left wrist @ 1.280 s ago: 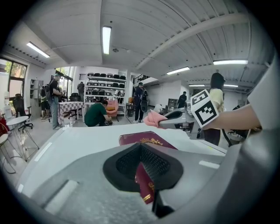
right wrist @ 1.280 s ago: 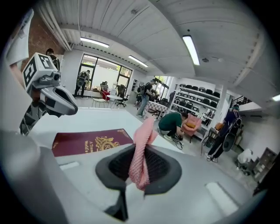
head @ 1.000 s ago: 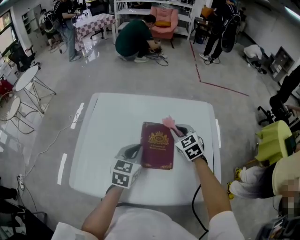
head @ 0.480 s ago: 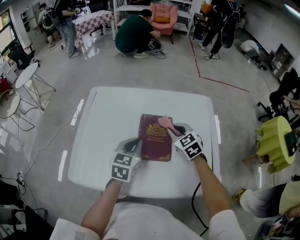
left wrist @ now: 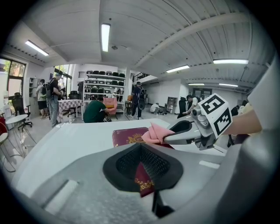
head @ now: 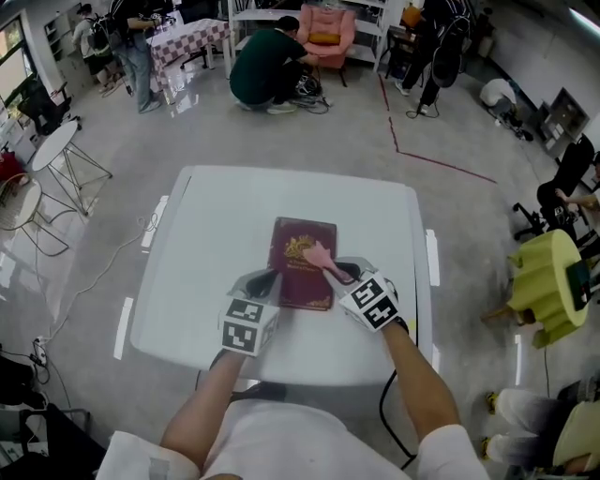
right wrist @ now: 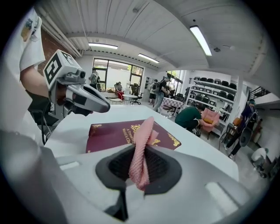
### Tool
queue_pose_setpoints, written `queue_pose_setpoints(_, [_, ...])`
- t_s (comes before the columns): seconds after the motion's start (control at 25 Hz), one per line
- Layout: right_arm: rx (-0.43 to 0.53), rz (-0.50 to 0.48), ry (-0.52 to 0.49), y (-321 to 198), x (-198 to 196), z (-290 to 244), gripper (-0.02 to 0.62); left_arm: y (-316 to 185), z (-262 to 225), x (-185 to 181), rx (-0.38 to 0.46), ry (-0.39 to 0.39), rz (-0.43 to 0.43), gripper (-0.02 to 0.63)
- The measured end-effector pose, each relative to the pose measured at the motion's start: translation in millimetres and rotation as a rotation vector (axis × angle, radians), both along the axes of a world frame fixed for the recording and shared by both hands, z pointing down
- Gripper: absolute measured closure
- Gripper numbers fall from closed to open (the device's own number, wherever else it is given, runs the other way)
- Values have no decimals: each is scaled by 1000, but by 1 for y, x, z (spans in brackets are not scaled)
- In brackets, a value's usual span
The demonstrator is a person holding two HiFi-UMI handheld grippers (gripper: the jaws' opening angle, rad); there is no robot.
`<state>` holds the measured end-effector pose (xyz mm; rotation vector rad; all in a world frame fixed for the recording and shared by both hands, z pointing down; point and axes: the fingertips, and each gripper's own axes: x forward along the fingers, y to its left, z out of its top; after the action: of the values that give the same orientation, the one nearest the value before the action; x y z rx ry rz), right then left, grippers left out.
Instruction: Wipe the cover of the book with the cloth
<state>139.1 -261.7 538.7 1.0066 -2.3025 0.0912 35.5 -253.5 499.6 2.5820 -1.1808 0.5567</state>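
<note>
A maroon book [head: 295,253] with a gold crest lies flat on the white table [head: 216,244]. My left gripper [head: 266,284] is at the book's near left edge; in the left gripper view its jaws [left wrist: 142,164] are shut on that edge of the book [left wrist: 127,136]. My right gripper [head: 335,273] is shut on a pink cloth [head: 317,253], which rests on the middle right of the cover. In the right gripper view the cloth [right wrist: 141,148] stands pinched between the jaws [right wrist: 139,162], with the book [right wrist: 109,133] just beyond.
The table's right edge [head: 417,272] is close to my right gripper. On the floor beyond, a person [head: 267,66] crouches near a pink armchair [head: 328,28]. White round tables [head: 52,155] stand at the left, and a yellow-green seat [head: 548,281] at the right.
My right gripper has drawn the pink cloth from the book's far right corner towards the middle of the cover. My left gripper stays on the book's near left edge.
</note>
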Motion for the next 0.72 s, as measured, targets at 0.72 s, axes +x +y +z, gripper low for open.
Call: queue_pose_setpoints(0.72, [-33, -144, -49, 94, -18, 1, 548, 24, 3, 4, -6, 18, -45, 600])
